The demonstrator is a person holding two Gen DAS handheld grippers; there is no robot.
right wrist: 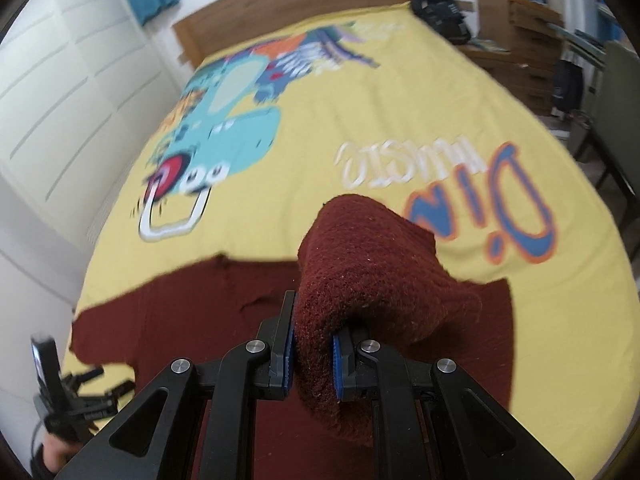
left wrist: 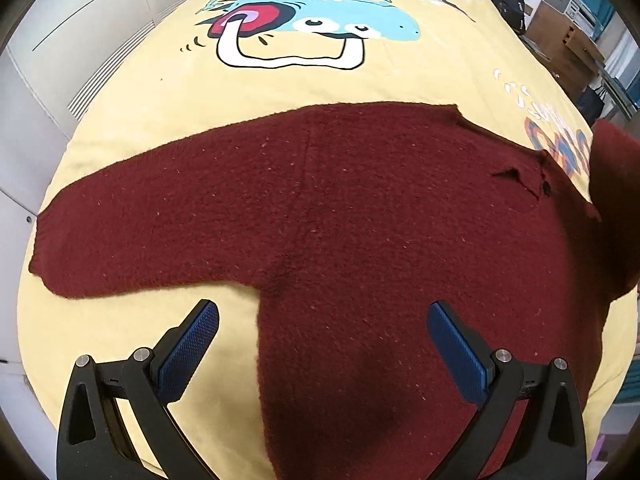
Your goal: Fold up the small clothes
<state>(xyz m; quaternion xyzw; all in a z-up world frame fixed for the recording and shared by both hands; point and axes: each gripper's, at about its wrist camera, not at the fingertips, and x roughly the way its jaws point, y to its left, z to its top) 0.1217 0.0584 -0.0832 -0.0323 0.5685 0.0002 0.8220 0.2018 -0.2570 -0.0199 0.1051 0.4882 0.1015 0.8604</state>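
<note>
A dark red knitted sweater lies flat on the yellow bedspread, one sleeve stretched out to the left. My left gripper hangs open above the sweater's side edge, blue pads wide apart, nothing between them. My right gripper is shut on the other sleeve, which is lifted and drapes over the fingers above the sweater's body. That raised sleeve shows at the right edge of the left wrist view. The left gripper appears low left in the right wrist view.
The bed has a wooden headboard and a cartoon print. White wardrobe doors stand along the left. A black bag, wooden drawers and a dark chair stand to the right of the bed.
</note>
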